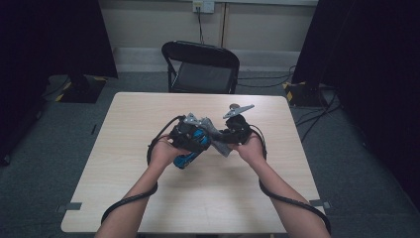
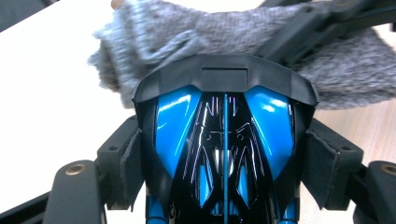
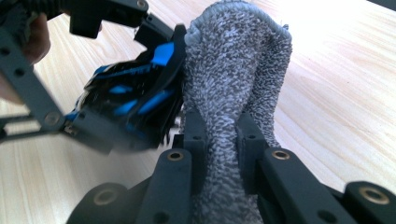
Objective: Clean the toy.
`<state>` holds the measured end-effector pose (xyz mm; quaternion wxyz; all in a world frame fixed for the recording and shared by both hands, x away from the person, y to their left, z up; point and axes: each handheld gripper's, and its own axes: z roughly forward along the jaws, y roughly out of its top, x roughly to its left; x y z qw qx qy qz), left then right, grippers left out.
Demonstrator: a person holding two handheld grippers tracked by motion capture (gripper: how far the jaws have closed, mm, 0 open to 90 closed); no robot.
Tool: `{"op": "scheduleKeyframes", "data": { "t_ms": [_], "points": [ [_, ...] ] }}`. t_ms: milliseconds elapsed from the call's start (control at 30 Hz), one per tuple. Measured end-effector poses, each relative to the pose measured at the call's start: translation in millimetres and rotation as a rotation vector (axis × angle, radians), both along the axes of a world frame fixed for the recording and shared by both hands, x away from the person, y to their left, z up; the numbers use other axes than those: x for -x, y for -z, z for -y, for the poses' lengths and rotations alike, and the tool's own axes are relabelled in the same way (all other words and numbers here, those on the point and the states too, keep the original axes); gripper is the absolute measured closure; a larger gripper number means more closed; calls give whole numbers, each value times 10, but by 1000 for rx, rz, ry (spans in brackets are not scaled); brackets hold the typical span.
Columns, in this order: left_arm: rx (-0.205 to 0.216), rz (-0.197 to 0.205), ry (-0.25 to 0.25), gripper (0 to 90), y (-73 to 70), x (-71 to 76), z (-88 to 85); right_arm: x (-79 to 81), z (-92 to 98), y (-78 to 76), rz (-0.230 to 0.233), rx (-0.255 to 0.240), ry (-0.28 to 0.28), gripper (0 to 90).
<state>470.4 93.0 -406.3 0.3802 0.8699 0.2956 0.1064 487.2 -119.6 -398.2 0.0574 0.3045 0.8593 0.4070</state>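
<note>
Grey cloth (image 3: 233, 70) against blue-black toy car (image 2: 224, 140)

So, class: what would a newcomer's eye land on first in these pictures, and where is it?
A glossy blue-and-black toy car, clamped between the jaws of the left gripper above the middle of the pale wooden table. Pressed against the car's black end is a fuzzy grey knitted cloth, pinched in the right gripper. Behind the table stands a black folding chair.

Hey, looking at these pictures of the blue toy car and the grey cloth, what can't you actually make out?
- Glossy blue-and-black toy car: its rear is cut off by the bottom edge of the left gripper view.
- Fuzzy grey knitted cloth: its lower end is hidden behind the right hand-held gripper.
- High view: cloth-to-car contact is too small to tell.
</note>
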Motion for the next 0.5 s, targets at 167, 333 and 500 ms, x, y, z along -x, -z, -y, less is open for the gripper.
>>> {"op": "scheduleKeyframes", "data": {
  "t_ms": [167, 333, 500],
  "points": [
    [-7, -8, -18, 256, 25, -26, -41, 44, 38, 30, -3, -14, -14, 789],
    [-21, -9, -32, 256, 38, -57, -85, 92, 48, 66, -3, -20, -28, 789],
    [-20, -5, -46, 255, 39, -73, -107, 121, 51, 78, -5, -28, -33, 789]
  ]
}}
